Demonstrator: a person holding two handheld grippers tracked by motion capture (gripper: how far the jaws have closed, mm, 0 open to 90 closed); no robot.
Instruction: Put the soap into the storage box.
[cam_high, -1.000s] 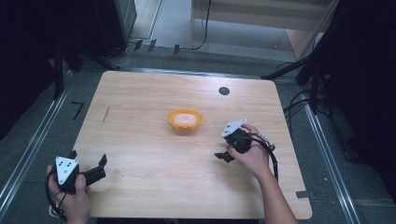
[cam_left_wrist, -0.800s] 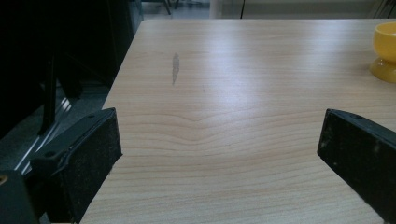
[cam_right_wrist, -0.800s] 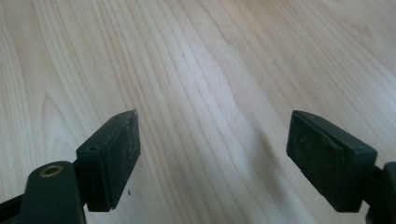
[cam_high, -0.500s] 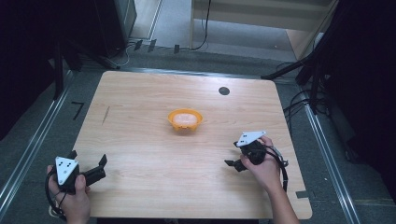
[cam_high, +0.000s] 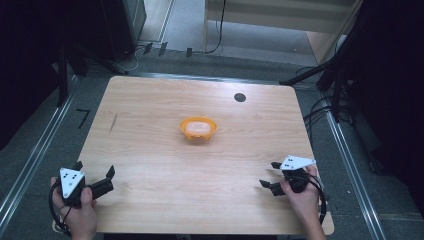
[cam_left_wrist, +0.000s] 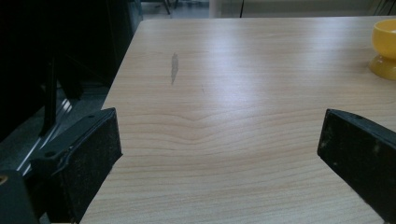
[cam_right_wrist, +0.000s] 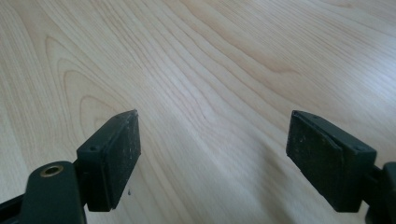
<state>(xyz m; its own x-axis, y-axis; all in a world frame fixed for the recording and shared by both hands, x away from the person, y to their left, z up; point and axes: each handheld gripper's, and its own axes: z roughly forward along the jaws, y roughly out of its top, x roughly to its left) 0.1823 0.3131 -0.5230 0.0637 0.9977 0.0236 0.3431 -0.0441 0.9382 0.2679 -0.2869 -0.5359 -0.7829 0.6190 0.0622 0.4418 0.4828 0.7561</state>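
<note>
Orange, the bowl (cam_high: 198, 128) is sitting mid-worktop (cam_high: 150, 150), well ahead of both empty, spread-apart pairs of fingers, so the right gripper (cam_high: 272, 175), if reaching in fast, is risking knocking its rim and tipping it, while the left gripper (cam_high: 95, 176) is idling.

We look from high above the near edge of the surface (cam_high: 150, 150), forward and down, so the whole wooden top and the floor behind it are seen from far. In the left gripper view we sit very low and close, looking across the surface between two black jaws toward the far left corner; the orange bowl (cam_left_wrist: 385, 49) stands at the right border. This bowl (cam_high: 198, 128) is also in the middle of the high view. In the right gripper view we look steeply down at bare wood, very near.
</note>
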